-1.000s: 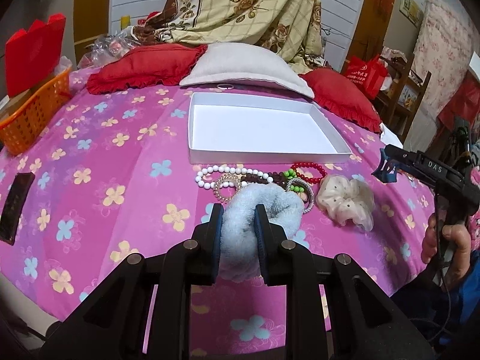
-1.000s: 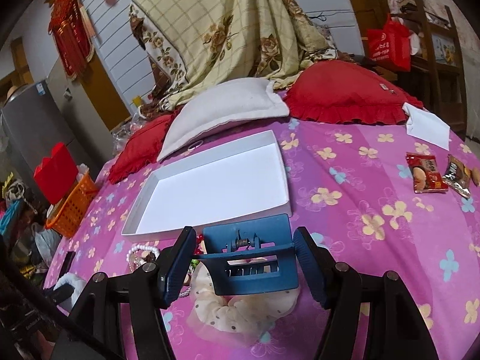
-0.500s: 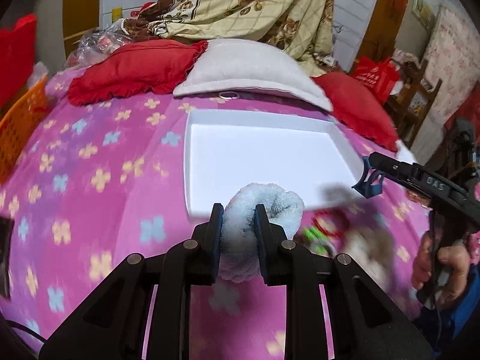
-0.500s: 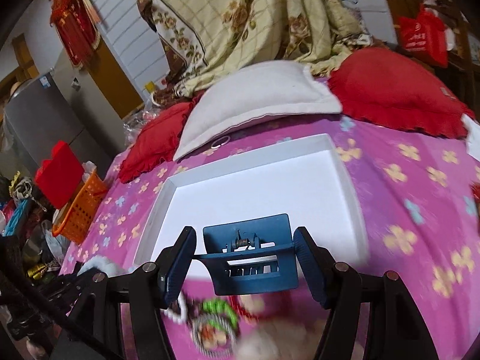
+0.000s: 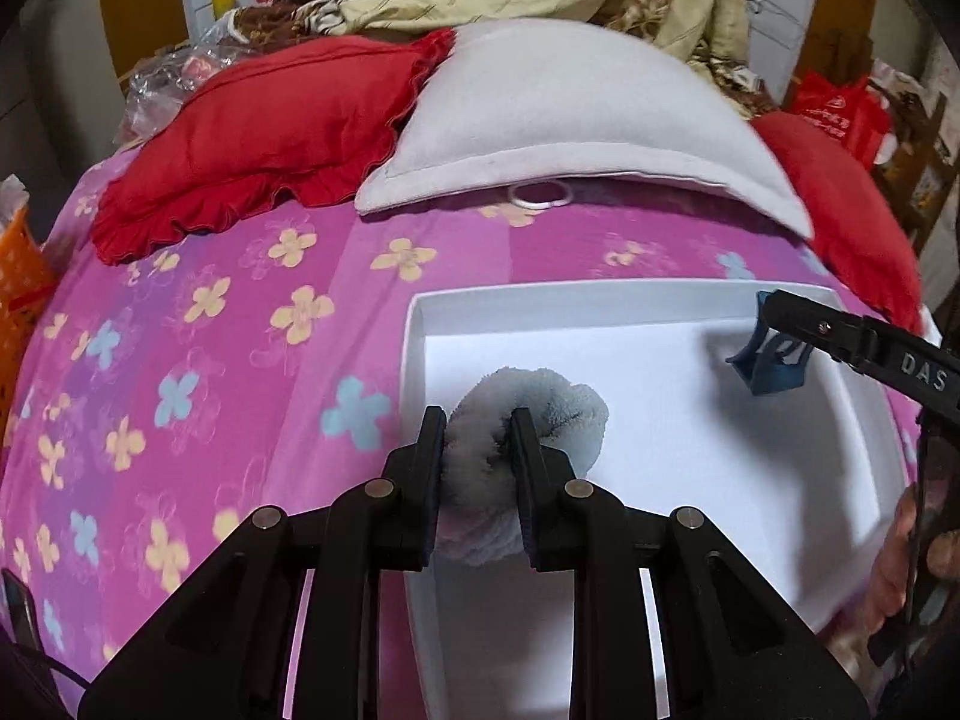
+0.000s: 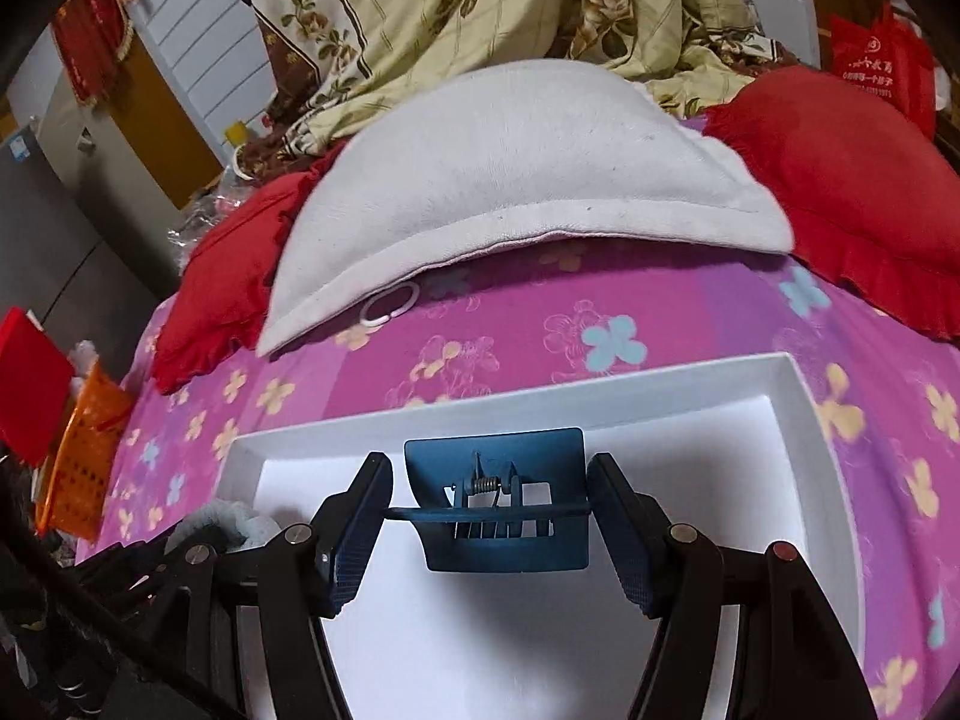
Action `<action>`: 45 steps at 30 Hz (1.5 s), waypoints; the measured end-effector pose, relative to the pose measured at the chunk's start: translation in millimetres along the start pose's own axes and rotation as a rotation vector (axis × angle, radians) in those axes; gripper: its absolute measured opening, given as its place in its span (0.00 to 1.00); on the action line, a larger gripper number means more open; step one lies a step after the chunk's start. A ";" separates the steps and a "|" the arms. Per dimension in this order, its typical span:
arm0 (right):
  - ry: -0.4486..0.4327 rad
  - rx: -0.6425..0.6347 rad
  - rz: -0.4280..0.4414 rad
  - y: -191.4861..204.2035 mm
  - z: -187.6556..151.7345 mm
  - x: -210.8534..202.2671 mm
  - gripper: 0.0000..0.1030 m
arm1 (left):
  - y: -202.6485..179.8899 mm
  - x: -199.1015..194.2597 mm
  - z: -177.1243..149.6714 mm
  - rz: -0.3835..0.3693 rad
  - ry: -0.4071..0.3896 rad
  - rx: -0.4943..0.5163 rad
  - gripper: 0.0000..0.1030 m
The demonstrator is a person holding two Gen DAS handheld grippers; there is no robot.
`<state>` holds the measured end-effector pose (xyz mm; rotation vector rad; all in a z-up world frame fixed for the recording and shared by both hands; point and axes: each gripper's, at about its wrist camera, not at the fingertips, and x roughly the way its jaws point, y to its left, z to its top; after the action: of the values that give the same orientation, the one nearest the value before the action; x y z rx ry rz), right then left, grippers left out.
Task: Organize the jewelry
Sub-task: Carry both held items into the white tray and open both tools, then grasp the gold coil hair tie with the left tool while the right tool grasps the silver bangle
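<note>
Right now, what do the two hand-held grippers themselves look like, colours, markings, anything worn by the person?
Both are black plastic frames. The left hand-held gripper has flat black fingers on linkage arms with round silver pivot pins. The right hand-held gripper has the same linkage and pins, with ribbed dark blue pads; seen from the left wrist camera, its side bears white letters "DAS". A thin black cable hangs beneath it. A blue sleeve edge shows there, blurred.

Gripped scrunchie point(image 5: 528, 420) (fluffy) above tray point(image 5: 414, 360)

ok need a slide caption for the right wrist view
Right gripper holds a blue plastic claw hair clip above the shallow white cardboard tray on the pink floral bedspread.
</note>
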<state>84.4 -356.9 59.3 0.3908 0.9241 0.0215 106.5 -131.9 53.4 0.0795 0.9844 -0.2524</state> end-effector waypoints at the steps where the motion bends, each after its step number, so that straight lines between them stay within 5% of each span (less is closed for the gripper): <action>1: 0.002 0.008 0.007 -1.8 1.8 2.6 0.63 | 3.1 4.2 2.4 0.000 0.004 -0.014 0.20; 9: 0.001 -0.035 -0.019 7.8 -5.2 5.2 0.66 | 9.2 3.1 4.1 -0.095 0.014 -0.066 0.39; 18: -0.068 -0.018 -0.027 0.4 -7.1 -66.2 0.68 | 22.8 -62.4 -12.7 -0.093 -0.031 -0.120 0.40; 28: -0.036 -0.004 0.056 -41.9 -107.6 -161.3 0.75 | 37.5 -139.2 -107.2 -0.041 -0.059 -0.144 0.52; 37: 0.022 -0.016 0.120 -58.8 -196.7 -170.8 0.75 | 8.0 -112.8 -174.6 -0.075 0.031 -0.095 0.52; 42: 0.005 -0.148 0.120 -38.5 -211.7 -172.8 0.75 | -12.4 -102.4 -179.3 -0.093 0.018 -0.021 0.52; 45: 0.013 -0.259 0.116 -14.2 -212.2 -164.1 0.65 | -17.3 -92.0 -175.0 -0.102 0.020 -0.015 0.48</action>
<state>-182.9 -332.5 67.3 0.2035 0.8977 0.2475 -88.6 -101.0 33.9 0.0182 1.0116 -0.3386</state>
